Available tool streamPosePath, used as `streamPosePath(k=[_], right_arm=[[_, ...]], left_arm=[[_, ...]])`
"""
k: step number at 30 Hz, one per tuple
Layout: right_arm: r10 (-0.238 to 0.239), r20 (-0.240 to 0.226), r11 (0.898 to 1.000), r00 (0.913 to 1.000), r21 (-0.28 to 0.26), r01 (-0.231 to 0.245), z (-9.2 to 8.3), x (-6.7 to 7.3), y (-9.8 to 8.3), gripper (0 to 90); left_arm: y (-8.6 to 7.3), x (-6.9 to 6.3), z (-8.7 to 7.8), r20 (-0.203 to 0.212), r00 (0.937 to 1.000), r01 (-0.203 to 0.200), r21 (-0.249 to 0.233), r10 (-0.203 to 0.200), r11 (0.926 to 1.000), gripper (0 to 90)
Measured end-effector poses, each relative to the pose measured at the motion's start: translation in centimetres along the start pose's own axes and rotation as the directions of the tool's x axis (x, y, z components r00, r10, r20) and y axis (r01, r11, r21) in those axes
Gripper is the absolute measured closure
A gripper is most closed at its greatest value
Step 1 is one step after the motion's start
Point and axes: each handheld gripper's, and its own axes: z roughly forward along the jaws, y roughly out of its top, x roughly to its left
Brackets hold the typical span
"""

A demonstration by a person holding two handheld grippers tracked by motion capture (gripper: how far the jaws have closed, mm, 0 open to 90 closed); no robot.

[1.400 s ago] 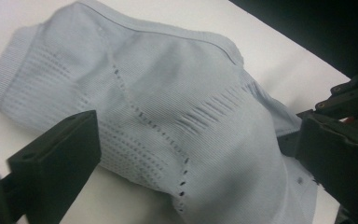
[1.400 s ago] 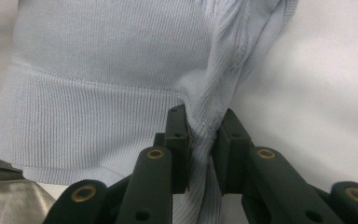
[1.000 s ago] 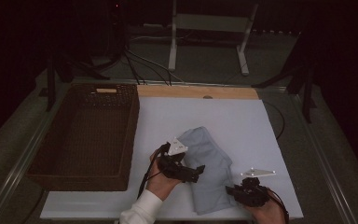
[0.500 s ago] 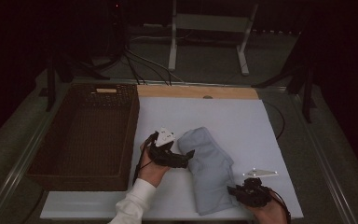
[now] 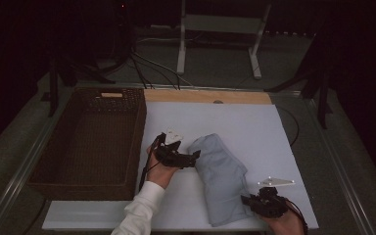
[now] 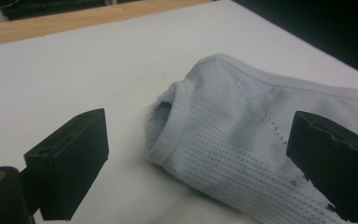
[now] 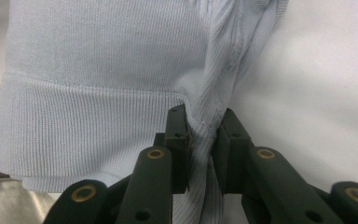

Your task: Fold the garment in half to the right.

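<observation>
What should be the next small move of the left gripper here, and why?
Probably ease the left gripper forward until the top edge of the garment lies between its pads, then close. Its jaws stand wide, have just been closing a little, and touch no cloth yet. The right gripper already pinches the bottom hem, so a second hold would allow a lift or fold.

Dim room, dark surroundings, white table top (image 5: 245,122) lit from above, soft shadows, near fingers blurred

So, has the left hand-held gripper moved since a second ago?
Yes: the left hand-held gripper moved up the table and slightly toward the wicker basket, its open jaws closing slightly.
</observation>
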Motion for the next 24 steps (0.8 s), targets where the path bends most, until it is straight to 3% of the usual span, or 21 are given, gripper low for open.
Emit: streamPosePath(k=[7,24], right_arm=[[-0.007,0.002,1.0,1.0,0.002,0.007,-0.1,-0.1,0.0,77.5],[-0.008,0.003,1.0,1.0,0.002,0.008,-0.2,-0.4,0.0,77.5]], left_arm=[[-0.1,0.2,0.8,0.012,0.9999,0.009,0.023,-0.009,0.9997,6.9],[-0.2,1.2,2.4,-0.018,0.9985,0.052,0.056,-0.051,0.9971,15.0]])
